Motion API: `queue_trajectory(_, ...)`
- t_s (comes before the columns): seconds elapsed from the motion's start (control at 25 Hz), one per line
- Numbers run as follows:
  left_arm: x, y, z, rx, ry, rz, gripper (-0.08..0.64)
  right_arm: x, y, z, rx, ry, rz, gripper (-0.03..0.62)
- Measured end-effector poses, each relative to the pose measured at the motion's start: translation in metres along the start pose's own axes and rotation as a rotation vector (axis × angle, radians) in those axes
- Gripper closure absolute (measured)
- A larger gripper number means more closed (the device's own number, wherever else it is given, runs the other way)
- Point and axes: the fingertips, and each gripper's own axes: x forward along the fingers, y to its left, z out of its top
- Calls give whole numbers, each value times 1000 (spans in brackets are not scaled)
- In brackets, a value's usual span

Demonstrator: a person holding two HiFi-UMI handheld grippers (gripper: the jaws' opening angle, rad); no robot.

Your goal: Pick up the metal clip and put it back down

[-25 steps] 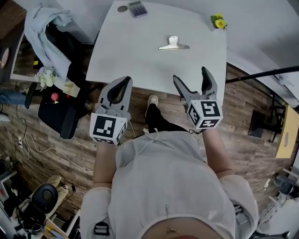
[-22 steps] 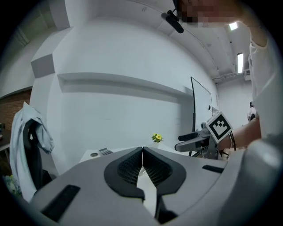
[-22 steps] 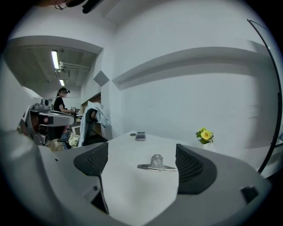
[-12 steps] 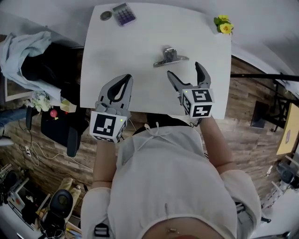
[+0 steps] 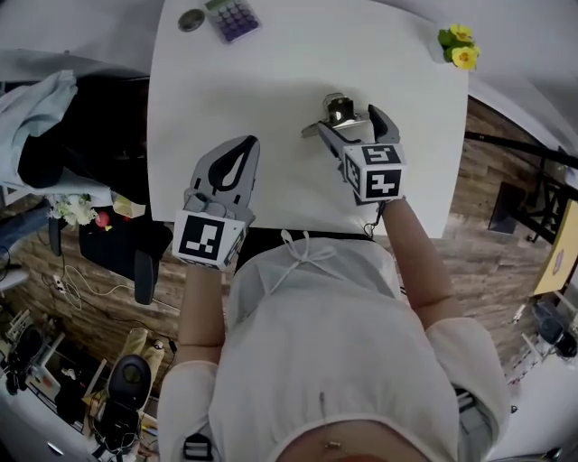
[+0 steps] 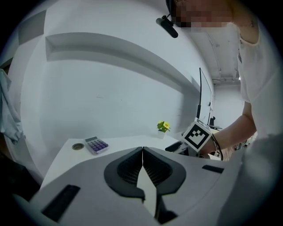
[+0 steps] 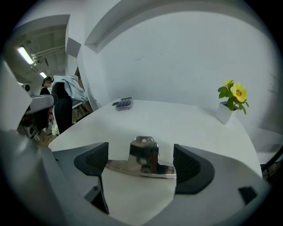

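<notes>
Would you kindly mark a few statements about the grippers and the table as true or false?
1. The right gripper has its jaws apart, the metal clip between them. True.
2. The left gripper holds the calculator. False: it is shut on nothing; the calculator lies at the table's far left corner.
3. The metal clip hangs in the air. False: it lies on the table.
4. A yellow flower stands at the far right corner. True.

Open table point(image 5: 271, 81) all round metal clip point(image 5: 336, 111)
</notes>
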Motion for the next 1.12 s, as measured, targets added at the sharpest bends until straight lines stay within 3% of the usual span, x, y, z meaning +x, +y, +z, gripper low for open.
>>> queue_trajectory(0.12,8,8,-8,-5,21,0,540,19,-1,-9,23,62,0,141)
queue_trajectory(0.24,16,13,-15,-31,39,1,540,32,-6,-12,39,97,-18,238)
queue_trajectory(0.4,24,12,-21,-37,55,-23,540,42,-6,-15,20,123,-38,288)
queue_trajectory(0.8,22,18,-17,-23,63,-60,540,41,-4,-19,-25,174,-71,299)
queue_trajectory(1.12,9,23,13,34,40,-78,541,10,-2,11,20,56,-100,299)
